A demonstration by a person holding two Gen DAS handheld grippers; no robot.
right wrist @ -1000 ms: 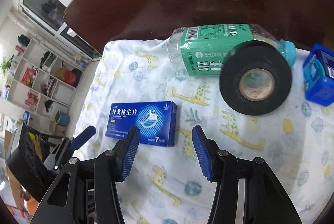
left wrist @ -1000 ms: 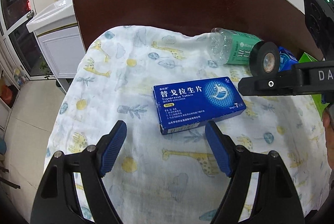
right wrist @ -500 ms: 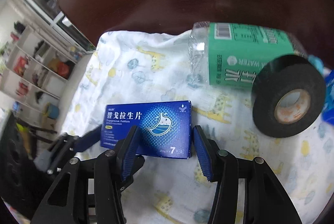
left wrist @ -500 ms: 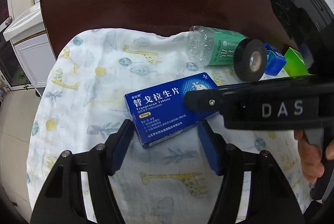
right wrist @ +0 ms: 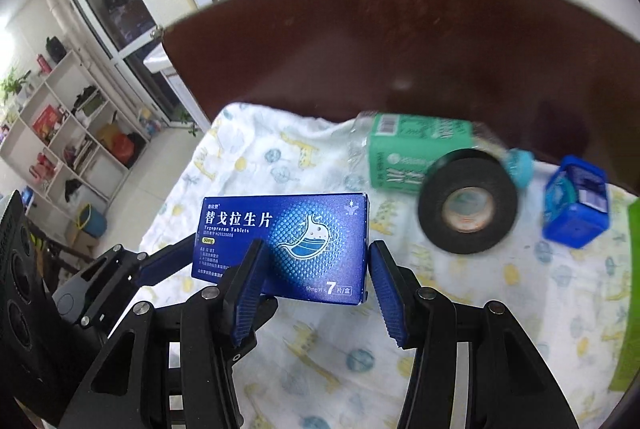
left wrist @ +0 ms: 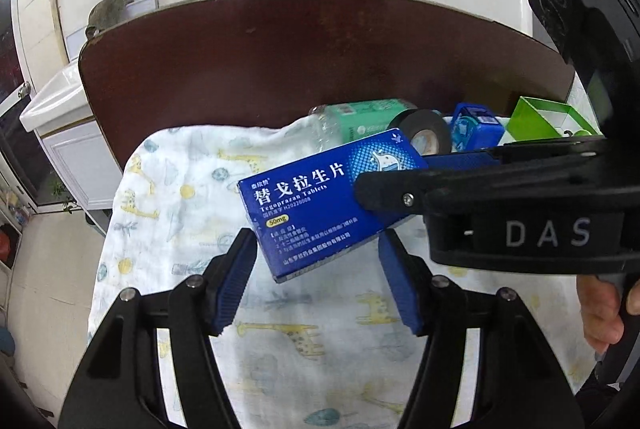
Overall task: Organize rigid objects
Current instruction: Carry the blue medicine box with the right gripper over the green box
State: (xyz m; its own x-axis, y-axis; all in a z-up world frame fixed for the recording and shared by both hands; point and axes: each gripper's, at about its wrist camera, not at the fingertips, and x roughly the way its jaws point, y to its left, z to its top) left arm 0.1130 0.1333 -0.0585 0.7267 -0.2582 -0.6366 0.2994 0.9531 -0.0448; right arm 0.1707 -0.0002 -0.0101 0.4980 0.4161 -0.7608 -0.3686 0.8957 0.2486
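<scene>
two grippers shared the flat blue cardboard tablet box (right wrist: 286,243), lifted off the giraffe-print white cloth (right wrist: 320,357): right gripper (right wrist: 314,287) and left gripper (left wrist: 314,275) each pinched an end. best to keep both level and move together.

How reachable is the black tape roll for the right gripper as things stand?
Probably not yet. The right gripper has its jaws occupied by the blue tablet box. The tape roll lies uncovered just ahead, so it looks reachable once the box is put down.
</scene>
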